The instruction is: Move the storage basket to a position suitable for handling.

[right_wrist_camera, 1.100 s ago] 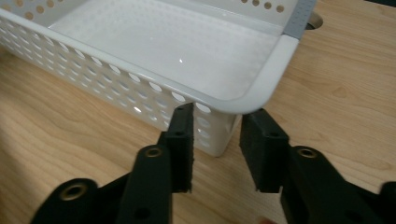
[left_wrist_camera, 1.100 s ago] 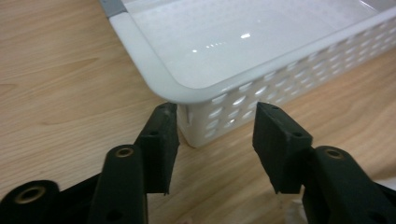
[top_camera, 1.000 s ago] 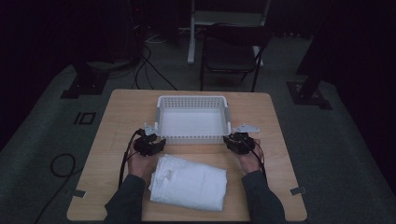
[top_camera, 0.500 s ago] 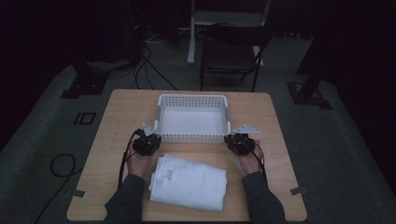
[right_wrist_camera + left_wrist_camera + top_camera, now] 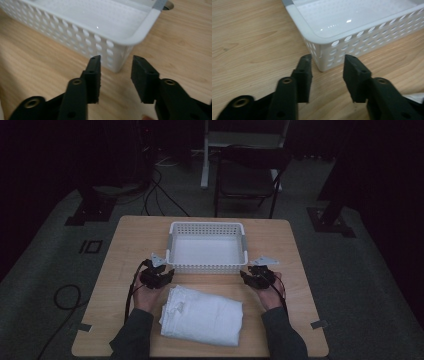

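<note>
Basket [image 5: 206,248], white perforated plastic, sits empty on the table [image 5: 125,240]; each near corner is just ahead of a tool. Left tool [image 5: 161,275]: jaws spread, nothing between them, near-left basket corner [image 5: 320,56] straight ahead of the gap, close but not touching as far as I can tell. Right tool [image 5: 252,277]: same story, jaws spread and empty, near-right basket corner [image 5: 120,56] dead ahead. Folded white towel [image 5: 202,315] lies behind and between the two tools, toward the person, untouched, well outside the basket.

Progress, my read: very early. Nothing gripped, nothing loaded, basket floor bare. Both tools look lined up to take the basket by its near corners, possibly to shift or steady it. Left to do: close on whatever gets handled first, then presumably get the towel into the basket. Can't tell from this alone whether basket or towel is the first target.
</note>
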`<act>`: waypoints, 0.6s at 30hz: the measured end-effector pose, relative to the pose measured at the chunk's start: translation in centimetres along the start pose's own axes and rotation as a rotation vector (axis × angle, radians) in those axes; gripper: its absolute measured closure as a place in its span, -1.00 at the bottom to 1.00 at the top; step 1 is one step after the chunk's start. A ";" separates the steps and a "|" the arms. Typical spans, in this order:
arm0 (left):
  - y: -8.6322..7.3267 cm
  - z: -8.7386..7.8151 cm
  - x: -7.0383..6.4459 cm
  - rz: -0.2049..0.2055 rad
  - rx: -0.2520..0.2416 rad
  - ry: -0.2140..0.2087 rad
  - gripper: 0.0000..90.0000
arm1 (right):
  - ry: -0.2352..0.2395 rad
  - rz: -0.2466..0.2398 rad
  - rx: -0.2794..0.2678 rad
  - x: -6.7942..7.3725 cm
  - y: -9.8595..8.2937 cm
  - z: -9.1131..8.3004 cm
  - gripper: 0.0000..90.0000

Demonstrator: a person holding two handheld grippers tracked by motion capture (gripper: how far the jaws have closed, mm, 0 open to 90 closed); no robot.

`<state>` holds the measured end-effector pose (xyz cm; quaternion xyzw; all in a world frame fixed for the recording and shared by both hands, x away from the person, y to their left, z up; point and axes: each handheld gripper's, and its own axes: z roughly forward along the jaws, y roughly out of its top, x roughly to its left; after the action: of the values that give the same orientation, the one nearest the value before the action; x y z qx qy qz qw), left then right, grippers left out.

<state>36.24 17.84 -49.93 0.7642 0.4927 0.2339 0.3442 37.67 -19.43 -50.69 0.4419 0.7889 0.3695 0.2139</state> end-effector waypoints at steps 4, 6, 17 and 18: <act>-0.3 -1.5 0.0 -0.021 -0.022 -0.029 0.10 | 0.018 0.007 0.002 0.5 -0.9 -1.3 0.17; -0.5 -2.1 -0.2 -0.024 -0.033 -0.047 0.07 | 0.036 0.015 0.005 0.8 -1.3 -2.0 0.14; -2.6 -5.5 -1.7 -0.025 -0.074 -0.166 -0.01 | 0.141 0.048 -0.031 2.6 -3.1 -5.6 -0.15; -2.8 -5.8 -1.8 -0.024 -0.072 -0.177 -0.01 | 0.151 0.050 -0.032 2.9 -3.2 -5.9 -0.18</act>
<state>29.84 18.63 -48.27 0.7631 0.4608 0.1789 0.4164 30.57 -20.36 -49.48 0.4287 0.7856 0.4195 0.1515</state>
